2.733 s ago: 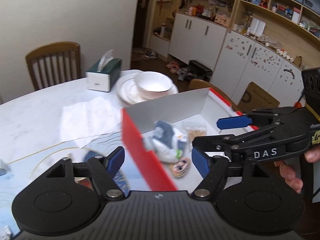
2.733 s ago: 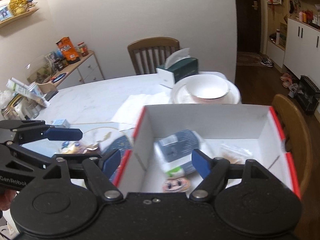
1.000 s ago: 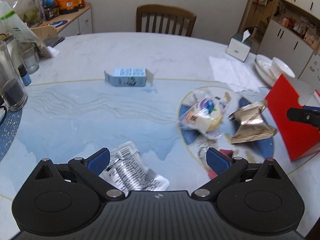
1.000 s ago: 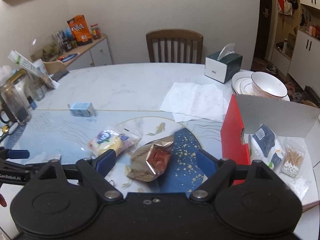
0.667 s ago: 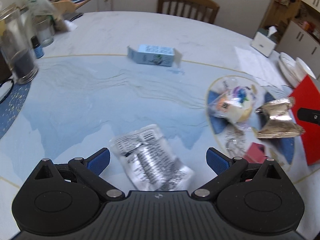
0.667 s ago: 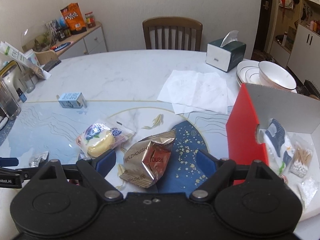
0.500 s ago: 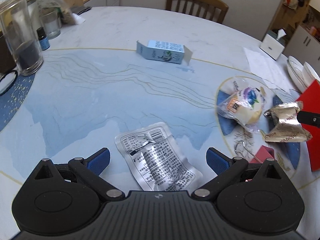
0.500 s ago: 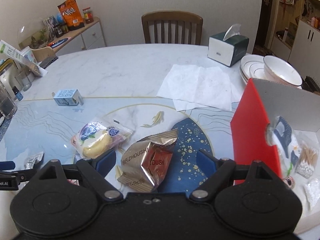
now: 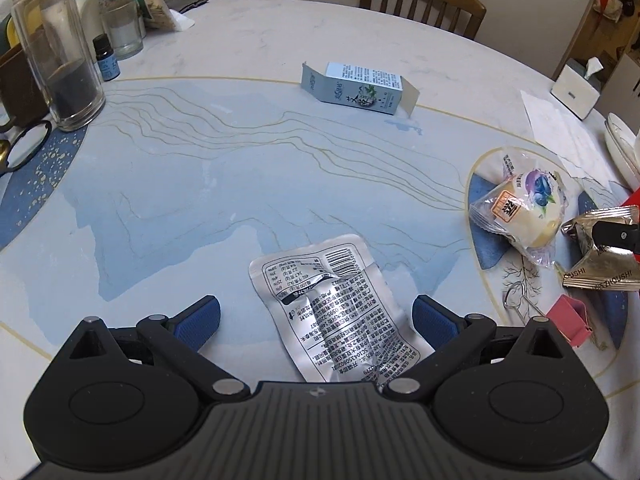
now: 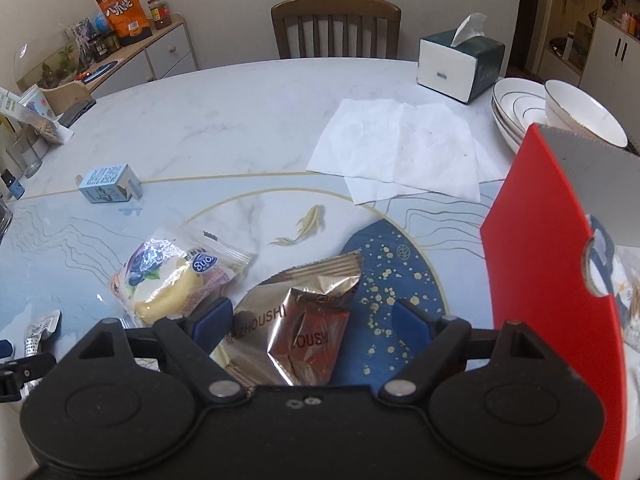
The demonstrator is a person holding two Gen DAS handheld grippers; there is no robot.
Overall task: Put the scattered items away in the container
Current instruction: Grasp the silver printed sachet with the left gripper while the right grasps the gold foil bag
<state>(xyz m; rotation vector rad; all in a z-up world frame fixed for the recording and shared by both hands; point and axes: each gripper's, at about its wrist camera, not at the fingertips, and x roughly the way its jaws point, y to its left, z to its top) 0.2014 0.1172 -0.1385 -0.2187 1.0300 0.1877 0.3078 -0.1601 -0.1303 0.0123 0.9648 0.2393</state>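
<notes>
My left gripper [image 9: 316,316] is open, its fingers either side of a silver foil pouch [image 9: 332,304] lying flat on the table. My right gripper [image 10: 312,320] is open over a gold and red snack packet [image 10: 304,320], which also shows in the left wrist view [image 9: 600,256]. A clear-wrapped yellow bun [image 10: 168,280] lies to its left, and shows in the left wrist view [image 9: 524,208]. A pale blue carton [image 9: 360,88] lies further back. The red box [image 10: 540,272] stands at the right with several items inside.
A pink clip [image 9: 568,320] and a wire clip [image 9: 516,296] lie near the packet. Glass jars [image 9: 60,52] and a small bottle [image 9: 106,60] stand at the far left. White paper [image 10: 404,148], a tissue box [image 10: 460,64], plates and a bowl [image 10: 580,116] sit behind the box.
Both grippers left the red box and swung left over the table. The left one closed in on the silver pouch, the right one on the gold packet. Both stay open.
</notes>
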